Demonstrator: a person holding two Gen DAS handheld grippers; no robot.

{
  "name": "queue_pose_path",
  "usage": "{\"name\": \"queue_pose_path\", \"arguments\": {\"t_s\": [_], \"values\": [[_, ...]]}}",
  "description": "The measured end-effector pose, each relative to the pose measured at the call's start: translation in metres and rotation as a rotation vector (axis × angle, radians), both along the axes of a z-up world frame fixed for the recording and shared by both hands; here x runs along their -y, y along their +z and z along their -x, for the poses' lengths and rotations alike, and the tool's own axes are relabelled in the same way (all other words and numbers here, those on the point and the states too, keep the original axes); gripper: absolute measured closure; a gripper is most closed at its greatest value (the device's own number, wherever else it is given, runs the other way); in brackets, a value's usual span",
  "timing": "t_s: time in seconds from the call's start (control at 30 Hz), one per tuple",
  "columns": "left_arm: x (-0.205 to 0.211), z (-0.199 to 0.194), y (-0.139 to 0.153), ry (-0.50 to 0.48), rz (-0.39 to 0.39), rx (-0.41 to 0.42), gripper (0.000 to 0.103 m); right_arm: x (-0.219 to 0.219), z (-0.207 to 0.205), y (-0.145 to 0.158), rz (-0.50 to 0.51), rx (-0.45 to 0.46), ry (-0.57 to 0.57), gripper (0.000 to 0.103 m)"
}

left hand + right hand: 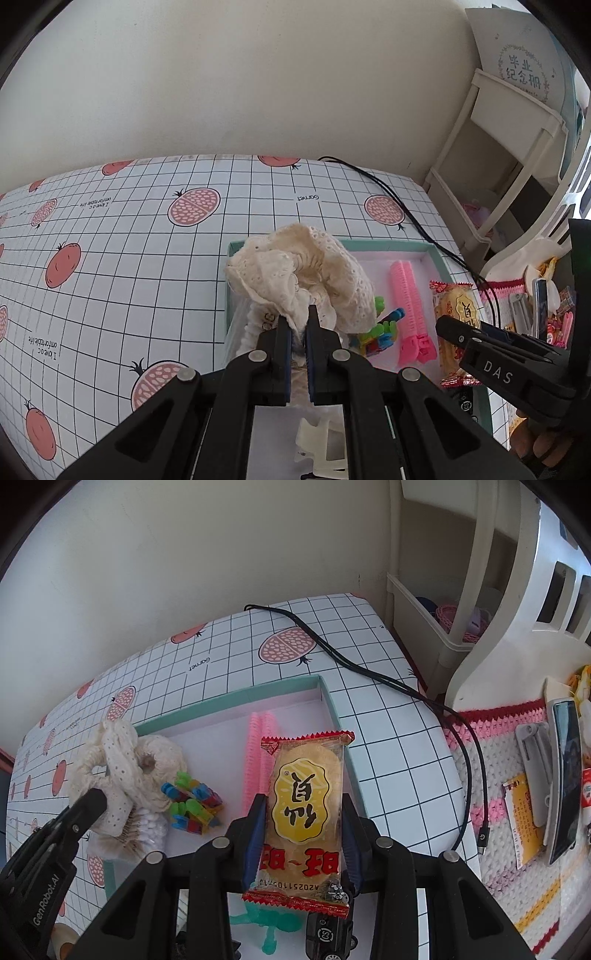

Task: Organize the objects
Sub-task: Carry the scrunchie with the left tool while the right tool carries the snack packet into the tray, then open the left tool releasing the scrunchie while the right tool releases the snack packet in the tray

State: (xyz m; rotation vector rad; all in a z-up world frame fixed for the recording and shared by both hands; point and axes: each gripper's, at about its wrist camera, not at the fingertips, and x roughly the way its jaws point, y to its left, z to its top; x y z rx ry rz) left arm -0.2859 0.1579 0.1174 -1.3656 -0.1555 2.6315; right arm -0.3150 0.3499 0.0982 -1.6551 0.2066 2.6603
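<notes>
Cream lace scrunchie (295, 273), snack packet (304, 812) — both gripper-held

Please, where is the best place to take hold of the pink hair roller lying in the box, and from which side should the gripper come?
Probably grip the pink hair roller across its ridged middle, coming from above. It lies flat in the box, long and narrow, with bare floor on both long sides.

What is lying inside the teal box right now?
Inside the teal box: a pink comb-like clip, colourful toy blocks, a green figure and a black toy car. The held lace cloth and snack packet hide the rest.
</notes>
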Motion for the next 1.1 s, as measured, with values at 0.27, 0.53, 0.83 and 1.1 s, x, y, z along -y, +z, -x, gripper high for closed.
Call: {"name": "queue_pose_path", "arguments": {"t_s": [0.27,0.53,0.83,1.1], "values": [[-0.003,0.001,-0.017,-0.01,0.024,0.035,0.096,0.002,0.001,-0.018,0.004,0.034,0.0,0.064],[-0.007,0.0,-0.018,-0.025,0.053,0.031,0.096,0.0,0.001,-0.031,0.009,0.063,-0.003,0.064],[-0.005,0.001,-0.013,-0.026,0.05,0.05,0.089,0.0,0.003,-0.03,0.02,0.069,0.0,0.062],[-0.001,-0.002,0.001,-0.025,0.03,0.046,0.073,-0.001,0.001,-0.017,0.027,0.055,0.01,0.052]]}}
